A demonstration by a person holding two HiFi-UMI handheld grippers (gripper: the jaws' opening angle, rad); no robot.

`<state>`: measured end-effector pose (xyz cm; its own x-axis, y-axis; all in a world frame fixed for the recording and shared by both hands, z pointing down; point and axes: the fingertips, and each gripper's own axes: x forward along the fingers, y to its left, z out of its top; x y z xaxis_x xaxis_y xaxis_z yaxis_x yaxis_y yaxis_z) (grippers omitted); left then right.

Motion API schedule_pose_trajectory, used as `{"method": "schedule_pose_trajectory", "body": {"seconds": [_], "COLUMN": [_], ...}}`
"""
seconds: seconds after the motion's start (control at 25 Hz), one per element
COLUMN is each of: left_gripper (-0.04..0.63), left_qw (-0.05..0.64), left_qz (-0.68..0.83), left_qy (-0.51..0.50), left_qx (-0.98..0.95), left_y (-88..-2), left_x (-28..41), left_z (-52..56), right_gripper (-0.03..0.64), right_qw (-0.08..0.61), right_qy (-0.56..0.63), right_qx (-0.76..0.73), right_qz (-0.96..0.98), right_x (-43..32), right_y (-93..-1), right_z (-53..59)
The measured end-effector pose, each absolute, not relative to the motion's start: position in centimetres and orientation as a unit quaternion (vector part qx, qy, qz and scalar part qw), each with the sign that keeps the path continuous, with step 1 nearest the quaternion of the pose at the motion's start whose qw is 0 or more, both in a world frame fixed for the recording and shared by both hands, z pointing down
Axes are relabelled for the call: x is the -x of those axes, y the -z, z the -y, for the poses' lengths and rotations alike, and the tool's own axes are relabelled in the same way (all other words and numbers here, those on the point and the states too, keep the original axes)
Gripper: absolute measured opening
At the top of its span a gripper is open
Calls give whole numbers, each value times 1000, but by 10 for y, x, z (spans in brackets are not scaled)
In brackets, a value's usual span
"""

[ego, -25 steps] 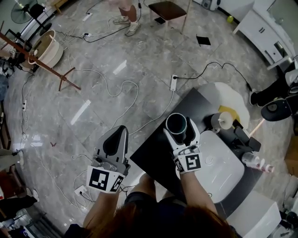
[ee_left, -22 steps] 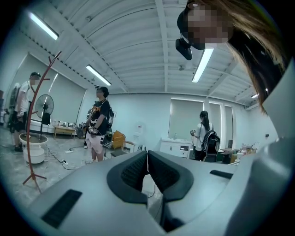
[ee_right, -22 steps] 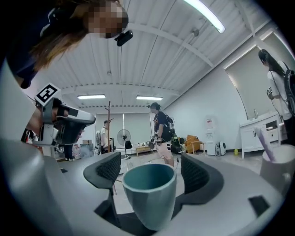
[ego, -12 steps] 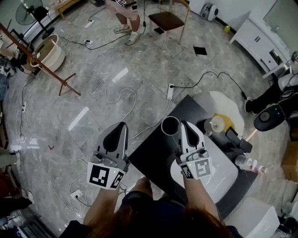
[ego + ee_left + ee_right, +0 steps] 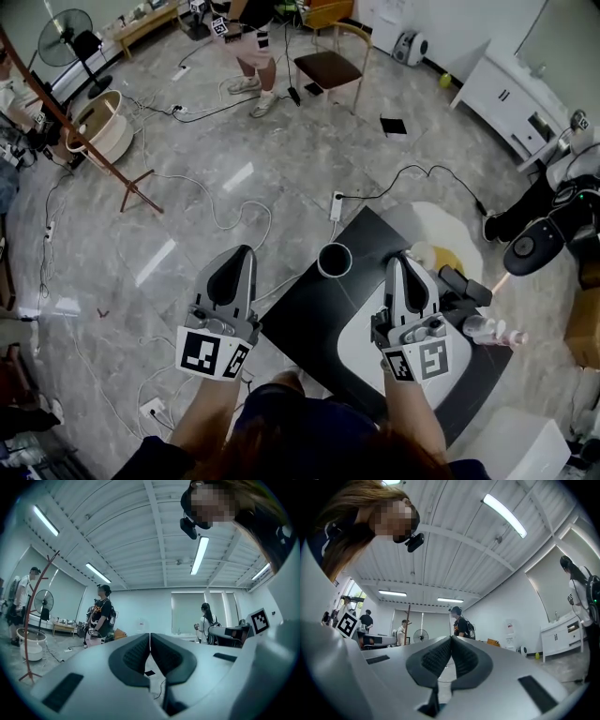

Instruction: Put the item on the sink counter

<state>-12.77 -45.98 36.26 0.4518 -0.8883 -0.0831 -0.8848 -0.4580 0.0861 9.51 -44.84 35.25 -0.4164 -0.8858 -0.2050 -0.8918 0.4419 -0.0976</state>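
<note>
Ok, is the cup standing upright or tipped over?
Upright: the cup stands on the dark counter, its round open mouth facing up at the head camera.

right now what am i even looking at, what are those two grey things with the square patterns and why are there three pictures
There is no robot here: a person holds a two-jaw hand tool, called a gripper, in each hand. The patterned cubes are part of those tools.

The top-down picture comes from a camera on the person's head. It shows the left gripper over the floor and the right gripper over a white sink set in a dark counter.

The other two pictures come from a camera riding on each gripper and looking along its jaws, so you see the ceiling and people beyond. In both, the jaws are shut with nothing between them.

A cup stands upright near the counter's edge, apart from both grippers. A few small items on the counter's right side are too small to name.
</note>
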Motion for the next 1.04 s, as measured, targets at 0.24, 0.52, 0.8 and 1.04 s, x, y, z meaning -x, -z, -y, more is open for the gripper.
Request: {"method": "schedule_pose_trajectory", "body": {"seconds": [0.24,0.52,0.8,1.04], "left_gripper": [24,23,23,23], "left_qw": [3,-6,-11,-10], "left_qz": [515,504,494,489], "left_qy": [64,62,63,63], "left_qx": [-855,-862,-867,-870], "left_y": [-344,-337,-330,-335], "left_x": [130,124,121,124], "left_z": [448,439,431,436], "right_gripper": [15,15,15,15], "right_qw": [114,131,133,131], "right_qy": [-26,6,4,7], "right_qx": [548,569,579,582], "right_qz": [-828,-812,-804,-802], "right_x": [-108,-124,-127,-121], "right_y": [-329,-327,-321,-326], "right_z": [434,428,415,420]}}
